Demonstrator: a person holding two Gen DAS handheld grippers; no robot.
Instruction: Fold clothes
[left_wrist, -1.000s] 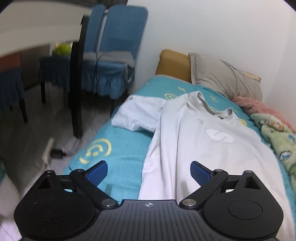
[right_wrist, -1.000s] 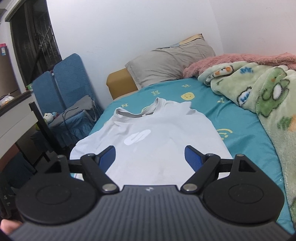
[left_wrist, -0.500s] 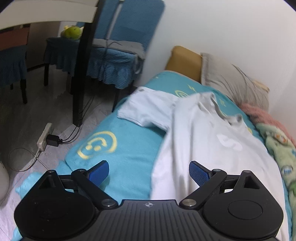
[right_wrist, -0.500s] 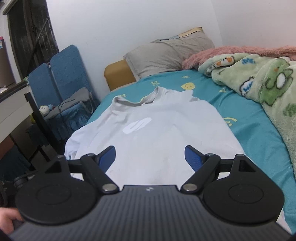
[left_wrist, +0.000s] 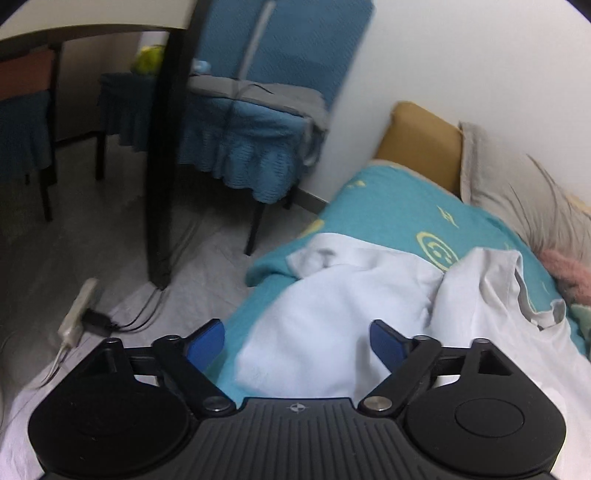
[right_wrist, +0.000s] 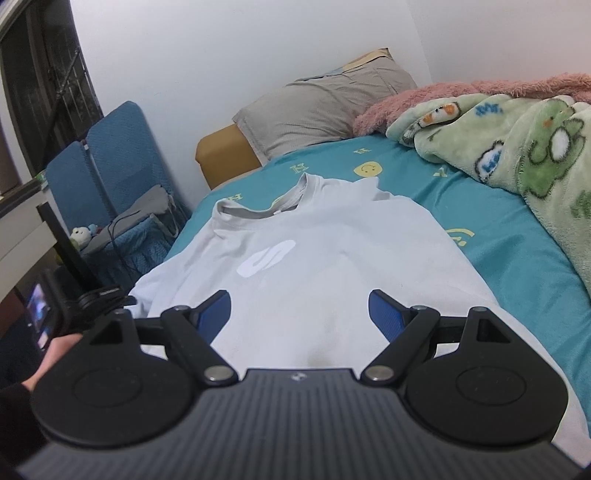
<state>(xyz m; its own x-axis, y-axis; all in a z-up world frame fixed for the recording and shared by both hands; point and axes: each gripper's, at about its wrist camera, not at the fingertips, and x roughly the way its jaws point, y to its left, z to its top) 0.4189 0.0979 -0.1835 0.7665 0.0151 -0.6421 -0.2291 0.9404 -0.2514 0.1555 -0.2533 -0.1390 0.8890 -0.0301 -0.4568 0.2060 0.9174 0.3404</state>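
From my left wrist camera, the left hand-held gripper (left_wrist: 297, 339) is released, its blue pads wide apart over the left sleeve of the white T-shirt (left_wrist: 332, 306), gripping nothing. The shirt lies on the bed (left_wrist: 399, 214), on its teal smiley-print sheet, with that sleeve reaching the bed's edge. Only this view gives me the floor beside the bed: a power strip (left_wrist: 75, 314) with cables, a black table leg (left_wrist: 164, 147) and a blue-covered chair (left_wrist: 258, 122), all smeared by blur.

My right wrist camera shows what the left cannot: the shirt's whole front, flat and face up, grey collar toward the pillow (right_wrist: 325, 107), a white logo on the chest. The right hand-held gripper (right_wrist: 299, 314) is also released, pads spread above the lower part of the shirt and holding nothing. To the right a green cartoon-print blanket (right_wrist: 517, 147) and a pink fleece (right_wrist: 443, 96) are bunched on the sheet, apart from the shirt. At the far left edge I see a hand (right_wrist: 55, 350) around the other device, with a small lit screen beside it.

The shirt's hem is hidden behind both gripper bodies, and I cannot tell whether either pad touches the fabric.
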